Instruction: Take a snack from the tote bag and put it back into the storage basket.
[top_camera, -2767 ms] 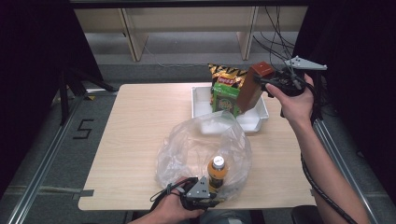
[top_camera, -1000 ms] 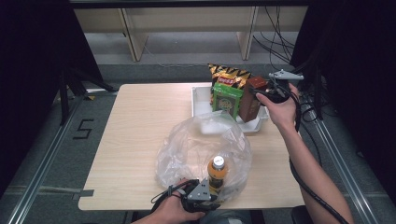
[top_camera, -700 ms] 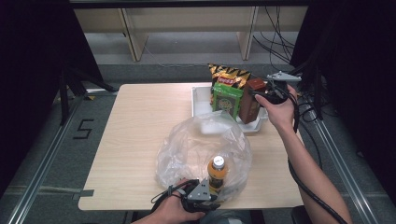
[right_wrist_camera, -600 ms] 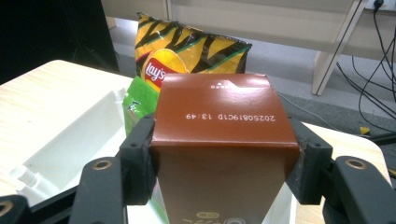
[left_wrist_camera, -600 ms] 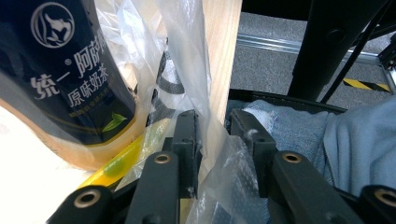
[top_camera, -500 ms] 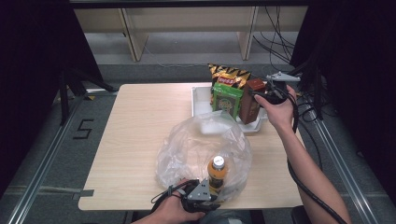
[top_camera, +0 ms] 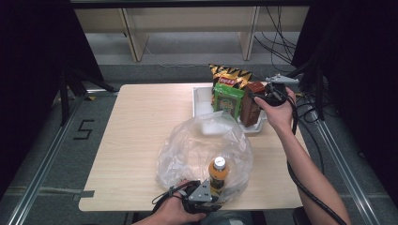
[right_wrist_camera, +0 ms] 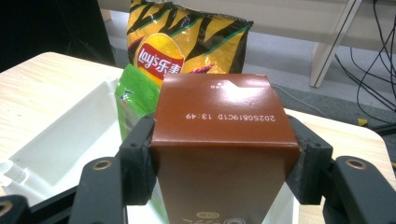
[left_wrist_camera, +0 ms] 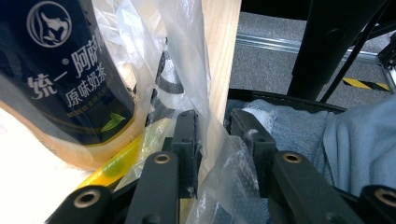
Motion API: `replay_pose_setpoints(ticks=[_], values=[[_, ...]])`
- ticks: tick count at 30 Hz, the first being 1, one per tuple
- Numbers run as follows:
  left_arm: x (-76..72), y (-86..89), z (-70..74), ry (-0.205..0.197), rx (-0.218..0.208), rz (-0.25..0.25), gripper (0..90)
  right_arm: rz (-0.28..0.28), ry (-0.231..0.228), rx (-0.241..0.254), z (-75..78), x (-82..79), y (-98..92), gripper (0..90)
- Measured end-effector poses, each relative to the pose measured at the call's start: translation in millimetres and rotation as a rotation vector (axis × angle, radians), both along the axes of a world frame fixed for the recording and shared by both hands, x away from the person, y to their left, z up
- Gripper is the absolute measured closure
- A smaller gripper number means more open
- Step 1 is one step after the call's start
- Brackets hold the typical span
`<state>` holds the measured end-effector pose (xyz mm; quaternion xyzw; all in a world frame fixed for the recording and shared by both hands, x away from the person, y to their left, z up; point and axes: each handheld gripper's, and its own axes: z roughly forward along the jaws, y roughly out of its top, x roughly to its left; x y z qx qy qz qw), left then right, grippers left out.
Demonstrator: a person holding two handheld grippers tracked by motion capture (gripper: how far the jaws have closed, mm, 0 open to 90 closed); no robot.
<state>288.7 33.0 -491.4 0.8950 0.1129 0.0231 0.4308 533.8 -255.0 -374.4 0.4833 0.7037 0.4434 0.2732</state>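
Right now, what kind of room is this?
Probably a lab or workshop set up for recording: cables trail over a grey floor, a metal rail runs alongside the wooden table.

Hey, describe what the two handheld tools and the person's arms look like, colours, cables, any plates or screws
Both are black two-jaw devices. The left tool carries a grey three-cornered plate on top and a black cable looping at its side. The right tool has the same grey plate, and a black cable trails along the bare forearm. Close up, the jaw arms are matte black with brass-coloured rivets and blocky pads.
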Motion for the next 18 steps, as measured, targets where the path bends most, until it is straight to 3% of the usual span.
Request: replay_pose_setpoints(ticks=[1,5,10,12,15,18], values=[[0.0,0.0,0.0,0.0,0.0,0.0,70.9,0.003,-0.037,-0.013,-2.5,2.5,-1.0,38.7],[0.0,-0.1,0.0,-0.001,0.0,0.0,70.9,0.001,0.001,-0.013,-2.3,0.9,-0.1,38.7],[-0.4,-0.3,-0.1,-0.003,0.001,0.0,70.9,0.007,-0.017,-0.018,-6.3,2.8,0.4,38.7],[-0.4,-0.2,-0.2,-0.003,0.002,0.0,70.9,-0.012,0.014,-0.004,-6.0,1.3,2.3,38.7],[-0.4,-0.2,-0.1,-0.004,0.003,-0.002,70.9,-0.009,-0.005,-0.02,-8.8,3.1,1.7,38.6],[-0.5,-0.3,-0.4,0.0,0.001,-0.002,70.9,-0.009,0.018,-0.008,-8.9,2.5,2.5,38.6]])
